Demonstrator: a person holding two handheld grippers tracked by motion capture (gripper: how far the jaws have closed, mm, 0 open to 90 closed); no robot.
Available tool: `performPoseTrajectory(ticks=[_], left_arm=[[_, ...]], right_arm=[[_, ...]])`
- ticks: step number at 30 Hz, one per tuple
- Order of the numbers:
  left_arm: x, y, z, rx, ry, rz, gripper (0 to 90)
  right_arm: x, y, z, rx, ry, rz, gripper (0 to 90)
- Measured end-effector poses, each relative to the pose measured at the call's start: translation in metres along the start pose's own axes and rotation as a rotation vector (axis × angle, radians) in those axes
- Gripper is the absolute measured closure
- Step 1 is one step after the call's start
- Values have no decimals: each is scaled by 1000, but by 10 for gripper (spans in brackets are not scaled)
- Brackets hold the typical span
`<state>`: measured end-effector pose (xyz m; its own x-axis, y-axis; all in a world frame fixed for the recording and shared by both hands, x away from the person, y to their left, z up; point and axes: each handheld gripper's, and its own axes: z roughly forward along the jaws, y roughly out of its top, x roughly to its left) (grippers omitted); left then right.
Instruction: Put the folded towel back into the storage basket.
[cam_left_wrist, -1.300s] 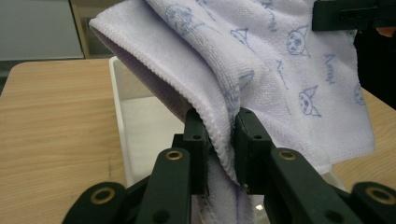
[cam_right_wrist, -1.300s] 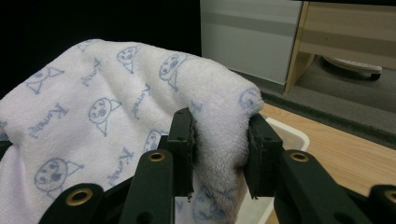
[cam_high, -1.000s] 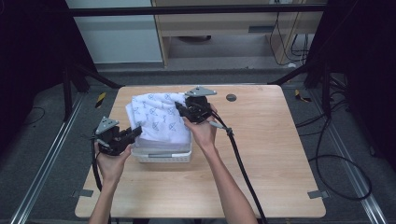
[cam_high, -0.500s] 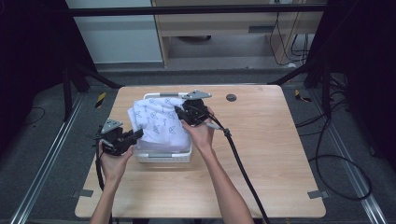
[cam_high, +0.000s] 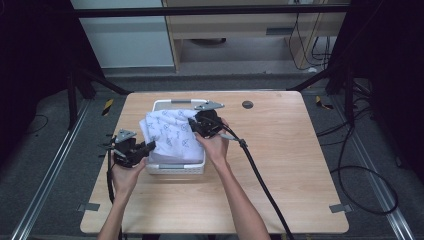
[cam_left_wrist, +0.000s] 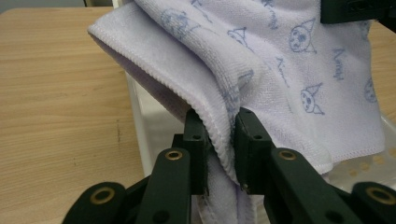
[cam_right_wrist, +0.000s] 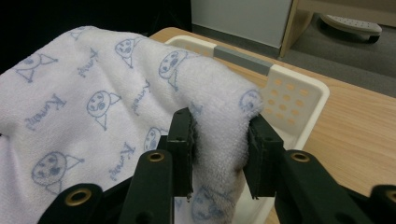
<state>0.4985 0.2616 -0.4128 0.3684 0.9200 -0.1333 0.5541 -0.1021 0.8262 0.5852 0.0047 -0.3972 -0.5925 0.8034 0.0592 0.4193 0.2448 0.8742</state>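
Dark curtains and grey floor ring the pale wooden table (cam_high: 280, 170), and near its far left part sits a white perforated basket (cam_high: 175, 167) with a lilac towel (cam_high: 170, 135) printed with little cat faces held over it. We have the left gripper (cam_high: 148, 146) clamped on a folded edge of the towel at the basket's near left corner; in the left gripper view the cloth (cam_left_wrist: 261, 70) is squeezed tight between the jaws. The right gripper (cam_high: 192, 123) is likewise closed on a thick bunched fold (cam_right_wrist: 219, 121) near the basket's far end (the gripper's own view shows the pile bulging between the jaws). The towel hangs between the two, partly draped over the basket rim (cam_right_wrist: 299, 88). We judge the risk to be in the grips themselves: the right one holds a fat, rounded roll that could squirm out if we pull sideways, and the left pinches only a narrow hem. Should either slip, the cloth would slump unevenly, spilling over the rim onto the table.
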Motion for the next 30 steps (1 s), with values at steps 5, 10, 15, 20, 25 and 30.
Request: performPoseTrajectory(ticks=[5,10,15,20,25,30], left_arm=[[0,-2,5,14,6,4,755],[-1,-4,9,30,8,9,755],[-1,-7,15,52,14,15,754],[0,-9,18,66,20,15,754],[0,-10,20,77,24,17,753],[0,-10,21,81,29,18,745]], right_arm=[[0,-5,5,17,-8,3,673],[-3,-12,9,17,-15,15,674],[-5,-19,15,44,-20,25,674],[-5,-22,19,53,-21,21,673],[-5,-24,22,64,-32,3,667],[-4,-25,24,73,-47,-14,653]])
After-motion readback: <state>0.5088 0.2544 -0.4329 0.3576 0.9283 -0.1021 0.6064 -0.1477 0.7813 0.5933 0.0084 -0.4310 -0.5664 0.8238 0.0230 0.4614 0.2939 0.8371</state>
